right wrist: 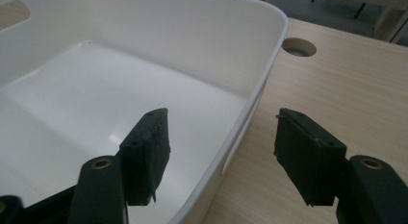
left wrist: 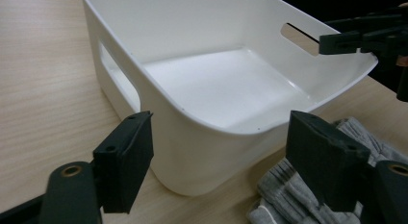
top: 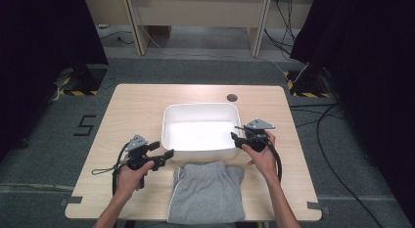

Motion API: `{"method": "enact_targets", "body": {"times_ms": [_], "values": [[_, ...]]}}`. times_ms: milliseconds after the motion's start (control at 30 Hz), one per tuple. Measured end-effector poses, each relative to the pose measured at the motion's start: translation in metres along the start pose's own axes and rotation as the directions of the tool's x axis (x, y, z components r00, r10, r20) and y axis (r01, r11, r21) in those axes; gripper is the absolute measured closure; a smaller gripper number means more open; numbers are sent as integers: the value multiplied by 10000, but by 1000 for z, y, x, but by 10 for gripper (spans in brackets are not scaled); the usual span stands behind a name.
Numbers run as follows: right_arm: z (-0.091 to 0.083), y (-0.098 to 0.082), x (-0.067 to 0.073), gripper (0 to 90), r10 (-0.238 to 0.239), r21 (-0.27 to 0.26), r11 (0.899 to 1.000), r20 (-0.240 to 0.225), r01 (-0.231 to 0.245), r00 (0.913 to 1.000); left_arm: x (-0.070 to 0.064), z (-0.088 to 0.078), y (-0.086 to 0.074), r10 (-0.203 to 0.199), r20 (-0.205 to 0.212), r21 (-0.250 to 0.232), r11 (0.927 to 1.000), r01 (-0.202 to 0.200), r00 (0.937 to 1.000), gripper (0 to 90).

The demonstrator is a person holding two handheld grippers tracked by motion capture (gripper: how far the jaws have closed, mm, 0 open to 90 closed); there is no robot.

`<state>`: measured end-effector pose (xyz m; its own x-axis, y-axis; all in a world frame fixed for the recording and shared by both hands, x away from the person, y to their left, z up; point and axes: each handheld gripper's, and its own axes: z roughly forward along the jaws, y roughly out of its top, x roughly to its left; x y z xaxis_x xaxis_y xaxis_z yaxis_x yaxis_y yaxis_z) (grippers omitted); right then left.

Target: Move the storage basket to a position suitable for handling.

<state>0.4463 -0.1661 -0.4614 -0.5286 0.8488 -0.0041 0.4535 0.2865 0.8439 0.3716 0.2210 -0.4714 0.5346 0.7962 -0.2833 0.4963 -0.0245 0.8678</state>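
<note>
- White plastic bin (top: 200, 131): rectangular, empty, with slot handles in its side walls; stands near the middle of the bench (top: 137, 105).
- Grey garment (top: 205, 191): folded, lying on the bench just in front of the bin's near wall, reaching the bench's near edge.
- Left gripper (top: 165, 153): held at the bin's near left corner, jaws apart; in the left gripper view (left wrist: 219, 161) that rounded corner lies between the two jaws, the garment (left wrist: 308, 195) just beside it.
- Right gripper (top: 236, 136): at the bin's right wall, jaws apart; in the right gripper view (right wrist: 221, 154) one jaw is inside the bin, the other outside, the rim (right wrist: 260, 94) between them.
- Round cable hole (top: 232, 97): in the bench top beyond the bin.
</note>
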Motion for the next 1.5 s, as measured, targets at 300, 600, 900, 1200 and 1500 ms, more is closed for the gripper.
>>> {"method": "enact_targets", "body": {"times_ms": [300,600,900,1200,1500], "values": [[-43,-4,4,310,61,-687,9976,-340,-84,9994,-2,-18,-10,101,-364,-23,9999,-102,9993,153],[-69,-25,8,233,-18,-775,9970,-224,1,9997,-9,-28,-22,261,-465,-19,9997,-262,9986,153],[-75,-47,11,158,80,-622,9980,-608,-118,9981,-18,-36,-40,522,-385,119,9986,-518,9979,148],[-78,-61,20,160,-44,-447,9990,-963,1,9953,-23,-42,-53,583,-355,184,9982,-577,9977,147],[-79,-69,23,161,14,-373,9993,-1131,-56,9936,-27,-41,-59,531,-187,361,9980,-524,9984,146]]}}
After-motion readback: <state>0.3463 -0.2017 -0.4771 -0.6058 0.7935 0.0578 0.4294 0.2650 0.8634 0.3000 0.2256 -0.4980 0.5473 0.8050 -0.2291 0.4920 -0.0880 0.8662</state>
